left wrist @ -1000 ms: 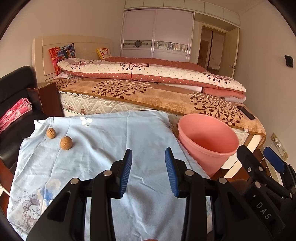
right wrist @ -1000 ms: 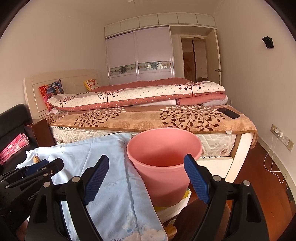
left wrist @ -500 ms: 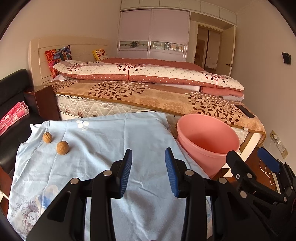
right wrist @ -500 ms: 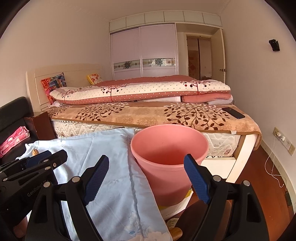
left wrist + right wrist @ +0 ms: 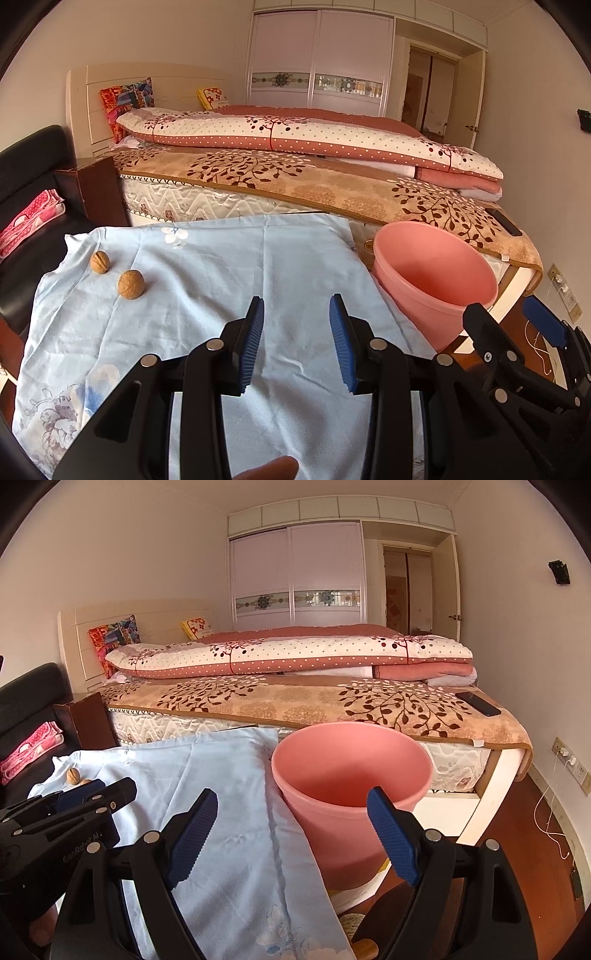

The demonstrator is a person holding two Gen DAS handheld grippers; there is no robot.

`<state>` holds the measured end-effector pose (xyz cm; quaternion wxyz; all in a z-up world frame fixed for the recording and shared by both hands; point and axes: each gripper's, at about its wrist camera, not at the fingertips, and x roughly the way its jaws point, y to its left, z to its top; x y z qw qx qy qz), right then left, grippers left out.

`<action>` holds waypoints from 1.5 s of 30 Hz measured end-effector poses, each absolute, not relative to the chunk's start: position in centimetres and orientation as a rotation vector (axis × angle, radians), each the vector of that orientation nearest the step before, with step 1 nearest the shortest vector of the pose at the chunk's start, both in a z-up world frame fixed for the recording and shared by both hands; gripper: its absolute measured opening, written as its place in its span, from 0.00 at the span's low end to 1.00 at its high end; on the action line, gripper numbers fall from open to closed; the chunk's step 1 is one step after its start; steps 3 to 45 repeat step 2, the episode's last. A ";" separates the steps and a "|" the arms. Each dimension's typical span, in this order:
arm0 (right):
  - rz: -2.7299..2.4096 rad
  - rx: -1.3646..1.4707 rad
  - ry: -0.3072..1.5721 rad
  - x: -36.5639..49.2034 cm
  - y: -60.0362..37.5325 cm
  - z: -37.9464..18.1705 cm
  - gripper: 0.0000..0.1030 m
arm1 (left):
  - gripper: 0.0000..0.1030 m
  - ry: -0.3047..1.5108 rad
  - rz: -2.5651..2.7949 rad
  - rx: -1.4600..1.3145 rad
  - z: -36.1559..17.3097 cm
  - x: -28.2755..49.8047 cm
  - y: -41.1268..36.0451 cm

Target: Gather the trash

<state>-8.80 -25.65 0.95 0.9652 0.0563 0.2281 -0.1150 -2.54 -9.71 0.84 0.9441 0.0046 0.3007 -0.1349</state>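
A: Two walnuts are sitting on the blue cloth, far left: one nearer, one just behind it, close but apart. Reading these as the trash.

B: And the bin?

A: Standing off the cloth's right edge, mouth up. What is showing of the inside is looking bare (the bottom is hiding behind the near rim, so not calling it).

B: Grippers?

A: Left gripper is hovering over the cloth's middle, jaws parted, nothing between them. Right gripper is spreading wider, also carrying nothing, pointing at the bin's near rim.

B: So, progress?

A: Both nuts are lying outside the bin; those are remaining to go in. Whether anything is already inside, I'm not able to say.

B: Room to work?

A: Plenty of flat cloth is lying open between the left gripper and the nuts. The nuts are sitting near the cloth's left drop-off, beside the black chair; being round, they're likely to roll if nudged. The bed is closing off the far side.
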 end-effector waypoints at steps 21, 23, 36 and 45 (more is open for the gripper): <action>-0.193 0.087 0.471 -8.2 -25.3 1.0 0.79 | 0.36 0.614 -0.257 -0.003 0.9 -2.2 -9.0; -0.193 0.087 0.471 -8.2 -25.3 1.0 0.79 | 0.36 0.614 -0.257 -0.003 0.9 -2.2 -9.0; -0.193 0.087 0.471 -8.2 -25.3 1.0 0.79 | 0.36 0.614 -0.257 -0.003 0.9 -2.2 -9.0; -0.193 0.087 0.471 -8.2 -25.3 1.0 0.79 | 0.36 0.614 -0.257 -0.003 0.9 -2.2 -9.0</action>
